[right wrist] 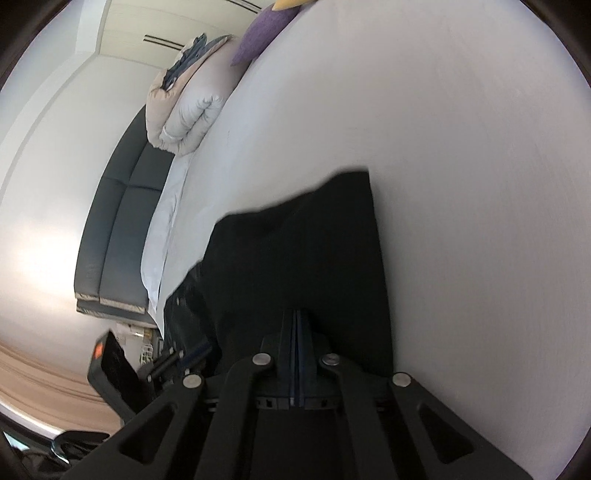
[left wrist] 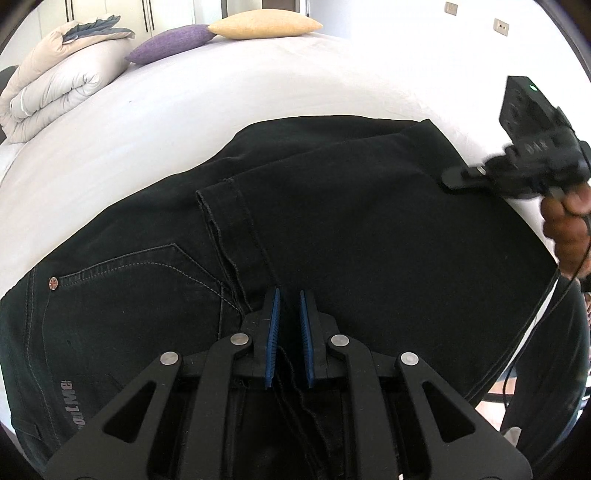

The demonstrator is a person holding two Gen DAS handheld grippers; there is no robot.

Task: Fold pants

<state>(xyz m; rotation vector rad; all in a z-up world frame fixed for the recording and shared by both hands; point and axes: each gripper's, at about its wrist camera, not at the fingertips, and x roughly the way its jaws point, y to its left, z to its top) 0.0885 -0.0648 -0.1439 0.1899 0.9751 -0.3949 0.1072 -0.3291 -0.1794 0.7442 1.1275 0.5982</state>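
The black jeans (left wrist: 332, 221) lie spread on the bed (left wrist: 221, 96), which is covered with a plain white sheet. They are already doubled over: the leg ends, with their stitched hem (left wrist: 218, 206), rest on top of the seat part, where a back pocket with pale stitching (left wrist: 147, 273) and a small rivet (left wrist: 53, 283) show.

The left tool (left wrist: 287, 295) points steeply down at the jeans near the front edge of the bed. Its blue pads (left wrist: 272, 332) stand a narrow gap apart, and a dark fold of the denim runs up between them, so it seems to be pinching that fold, though I cannot be sure how firmly.

The right tool (left wrist: 452, 177) sits at the far right edge of the jeans, held in a person's hand (left wrist: 569, 225), with a thin cable trailing down from it. Seen from its own camera, its jaws are clenched tight together, pad against pad, with its tip (right wrist: 297, 314) low over the black cloth; whether any cloth is caught there I cannot tell.

At the head of the bed lie a rolled white duvet (left wrist: 55, 85), a purple cushion (left wrist: 173, 42) and a yellow cushion (left wrist: 266, 24). Beside the bed stands a dark blue sofa (right wrist: 122, 229).
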